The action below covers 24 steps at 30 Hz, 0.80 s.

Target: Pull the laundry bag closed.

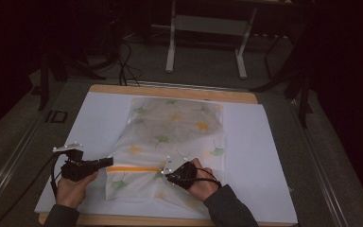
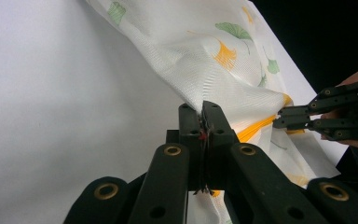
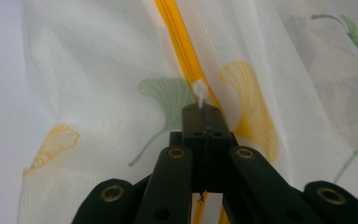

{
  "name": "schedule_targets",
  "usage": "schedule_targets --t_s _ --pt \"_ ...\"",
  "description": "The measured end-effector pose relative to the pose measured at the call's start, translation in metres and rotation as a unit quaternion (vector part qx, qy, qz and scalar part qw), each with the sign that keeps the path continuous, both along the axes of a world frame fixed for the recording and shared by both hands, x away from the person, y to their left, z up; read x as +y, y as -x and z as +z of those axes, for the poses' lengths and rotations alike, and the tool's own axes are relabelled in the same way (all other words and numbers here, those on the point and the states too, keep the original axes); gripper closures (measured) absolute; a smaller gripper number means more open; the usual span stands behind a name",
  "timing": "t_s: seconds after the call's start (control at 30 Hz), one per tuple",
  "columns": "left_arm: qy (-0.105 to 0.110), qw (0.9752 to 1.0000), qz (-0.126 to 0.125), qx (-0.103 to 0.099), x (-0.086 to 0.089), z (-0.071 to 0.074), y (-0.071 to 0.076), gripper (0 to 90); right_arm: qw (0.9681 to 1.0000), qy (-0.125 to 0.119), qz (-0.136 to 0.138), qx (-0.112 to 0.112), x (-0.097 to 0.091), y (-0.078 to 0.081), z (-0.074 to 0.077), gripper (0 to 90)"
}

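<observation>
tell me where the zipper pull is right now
In the right gripper view the white zipper pull sits on the orange zipper, pinched at the right gripper fingers' tips.

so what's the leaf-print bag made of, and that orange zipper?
Leaf-print bag: looks like thin white mesh fabric, matte and semi-sheer; a fine grid weave shows up close and it drapes in soft folds. Orange zipper: seemingly woven tape, slight sheen; its small white pull looks like plastic.

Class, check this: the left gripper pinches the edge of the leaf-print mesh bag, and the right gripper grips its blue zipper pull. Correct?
Not quite. The left gripper does pinch the mesh bag, but the zipper is orange and its pull white, not blue, as the right gripper view shows. The right gripper grips that pull.
</observation>
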State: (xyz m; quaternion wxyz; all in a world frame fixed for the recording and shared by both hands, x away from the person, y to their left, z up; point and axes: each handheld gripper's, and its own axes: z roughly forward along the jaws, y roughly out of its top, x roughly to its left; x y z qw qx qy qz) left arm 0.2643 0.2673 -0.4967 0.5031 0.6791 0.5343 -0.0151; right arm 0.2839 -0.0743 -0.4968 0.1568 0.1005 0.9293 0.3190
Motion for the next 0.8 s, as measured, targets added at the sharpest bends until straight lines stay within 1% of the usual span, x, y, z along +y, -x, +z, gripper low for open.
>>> schedule_targets --t_s 0.43,0.5,0.8 --pt "0.0 1.0 -0.001 0.0 0.0 0.0 0.0 89.0 1.0 0.005 0.001 0.002 -0.009 0.005 0.005 90.0" --pt "0.0 1.0 -0.001 0.0 0.001 0.0 0.0 89.0 1.0 0.009 0.001 0.003 -0.01 0.006 0.005 90.0" --pt "0.0 1.0 0.0 0.001 0.001 -0.001 0.0 89.0 0.9998 0.014 -0.011 0.006 -0.023 0.004 0.003 90.0"
